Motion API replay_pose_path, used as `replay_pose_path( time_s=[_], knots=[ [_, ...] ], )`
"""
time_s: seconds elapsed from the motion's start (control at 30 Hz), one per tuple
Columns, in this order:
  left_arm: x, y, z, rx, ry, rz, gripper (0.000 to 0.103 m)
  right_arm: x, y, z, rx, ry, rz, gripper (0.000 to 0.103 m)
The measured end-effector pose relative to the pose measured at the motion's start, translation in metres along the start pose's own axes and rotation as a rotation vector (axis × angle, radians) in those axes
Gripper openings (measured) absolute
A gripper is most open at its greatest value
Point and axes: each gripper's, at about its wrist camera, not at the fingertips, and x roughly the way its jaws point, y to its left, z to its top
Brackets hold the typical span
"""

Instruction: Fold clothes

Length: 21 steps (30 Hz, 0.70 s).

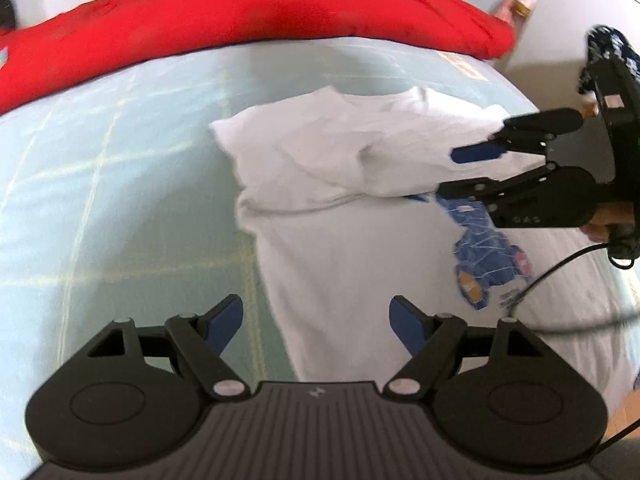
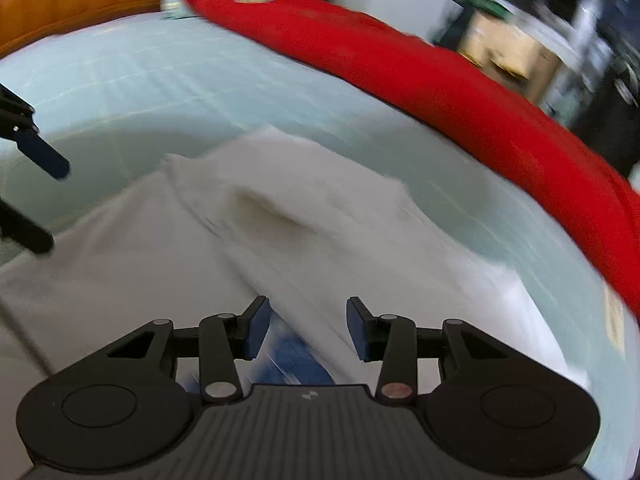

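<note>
Both grippers released, over white tee (image 1: 340, 240) on pale-blue bed sheet (image 1: 120, 200); red quilt (image 1: 240, 20) behind.

From my left camera, the shirt (image 1: 340, 208) lies on the bed (image 1: 100, 200), right of centre, its far part folded back over itself and its print (image 1: 486, 256) near the right side. Behind it, the blanket (image 1: 240, 20) runs along the bed's far edge. My left gripper (image 1: 316, 320) hangs over the shirt's near left edge, touching nothing. My right gripper (image 1: 460, 172) sits to the right, above the fold, just beyond the print. From my right camera, the left gripper's fingers (image 2: 48, 160) show at the left, over the bed beside the shirt (image 2: 280, 220).
</note>
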Motion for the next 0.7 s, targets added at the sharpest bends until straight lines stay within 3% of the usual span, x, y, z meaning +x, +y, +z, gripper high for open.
replay_pose_path(
  time_s=[0.13,0.2,0.3,0.4,0.5,0.57,0.7],
  knots=[
    [-0.002,-0.008,0.017,0.052,0.028,-0.075,0.080,-0.016,-0.037,-0.034,0.086,0.057,-0.070,0.046],
    [0.000,-0.012,0.029,0.042,0.017,-0.079,0.080,-0.023,-0.048,-0.052,0.112,0.085,-0.092,0.046],
    [0.014,-0.023,0.054,0.036,-0.043,-0.023,0.078,-0.031,-0.054,-0.062,0.147,0.078,-0.095,0.046],
    [0.049,-0.048,0.084,0.114,-0.091,0.050,0.078,-0.039,-0.059,-0.071,0.182,0.070,-0.097,0.046],
    [0.093,-0.068,0.103,0.210,-0.055,0.133,0.076,-0.048,-0.064,-0.081,0.216,0.061,-0.098,0.046],
    [0.116,-0.075,0.105,0.271,-0.011,0.221,0.068,-0.053,-0.068,-0.087,0.240,0.056,-0.100,0.046],
    [0.111,-0.063,0.100,0.204,-0.018,0.288,0.067,-0.060,-0.074,-0.096,0.283,0.047,-0.097,0.046]
  ],
)
